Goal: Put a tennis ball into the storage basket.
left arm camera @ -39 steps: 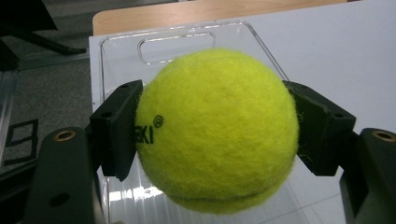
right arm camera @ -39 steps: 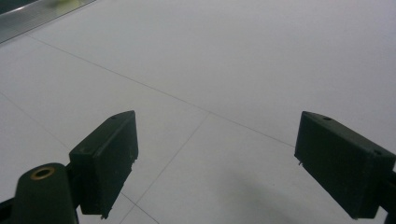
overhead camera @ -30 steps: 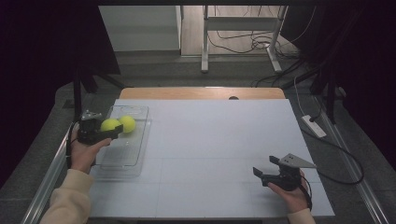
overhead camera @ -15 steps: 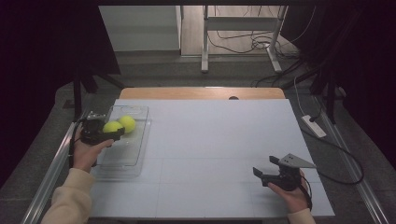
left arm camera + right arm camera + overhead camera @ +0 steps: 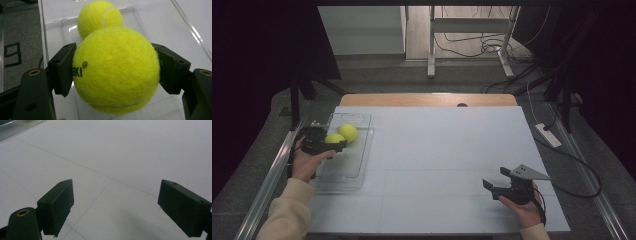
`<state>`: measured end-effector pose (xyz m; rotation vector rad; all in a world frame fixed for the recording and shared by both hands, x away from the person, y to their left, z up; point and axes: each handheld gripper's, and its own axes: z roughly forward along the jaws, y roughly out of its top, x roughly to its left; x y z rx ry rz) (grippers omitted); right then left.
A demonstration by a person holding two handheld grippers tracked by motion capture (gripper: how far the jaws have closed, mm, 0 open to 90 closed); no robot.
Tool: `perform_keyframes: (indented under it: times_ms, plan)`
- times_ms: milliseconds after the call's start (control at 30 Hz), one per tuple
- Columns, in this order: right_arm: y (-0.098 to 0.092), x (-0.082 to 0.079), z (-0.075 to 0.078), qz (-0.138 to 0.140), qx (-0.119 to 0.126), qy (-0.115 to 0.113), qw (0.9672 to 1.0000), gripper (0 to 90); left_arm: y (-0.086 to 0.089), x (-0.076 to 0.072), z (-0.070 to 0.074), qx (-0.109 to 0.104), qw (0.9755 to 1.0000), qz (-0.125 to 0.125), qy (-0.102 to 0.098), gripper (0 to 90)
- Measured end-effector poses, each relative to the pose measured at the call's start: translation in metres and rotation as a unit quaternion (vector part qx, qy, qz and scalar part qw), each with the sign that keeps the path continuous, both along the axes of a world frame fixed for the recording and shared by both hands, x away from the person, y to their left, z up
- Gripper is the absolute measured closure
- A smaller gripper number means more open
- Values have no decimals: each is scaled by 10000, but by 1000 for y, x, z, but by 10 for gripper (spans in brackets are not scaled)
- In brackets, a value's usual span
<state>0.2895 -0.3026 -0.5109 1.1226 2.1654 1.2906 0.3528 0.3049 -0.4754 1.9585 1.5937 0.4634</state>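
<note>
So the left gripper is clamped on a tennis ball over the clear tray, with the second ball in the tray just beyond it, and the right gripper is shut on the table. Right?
Not quite: the right gripper is open, its jaws standing wide apart with nothing between them, as the right gripper view shows. The rest holds: the left gripper is clamped on a tennis ball over the clear tray, with the second ball beyond.

Cream sleeves (image 5: pixel 287 212); black tongs (image 5: pixel 115 210) with blocky pads, brass-ringed pivot holes, one topped by a grey three-cornered plate (image 5: pixel 528 172).
</note>
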Motion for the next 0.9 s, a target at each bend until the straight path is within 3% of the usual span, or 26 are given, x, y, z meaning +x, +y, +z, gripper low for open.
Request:
perform_keyframes:
  times_ms: [333,633,900]
  plan:
    - [0,0,0,12,8,4,10000,133,-2,4,-2,28,9995,-44,309,265]
    - [0,0,0,16,-1,9,10000,133,-2,3,-2,83,9994,-84,313,259]
    - [0,0,-1,34,0,33,10000,132,-3,1,5,47,9999,-125,100,170]
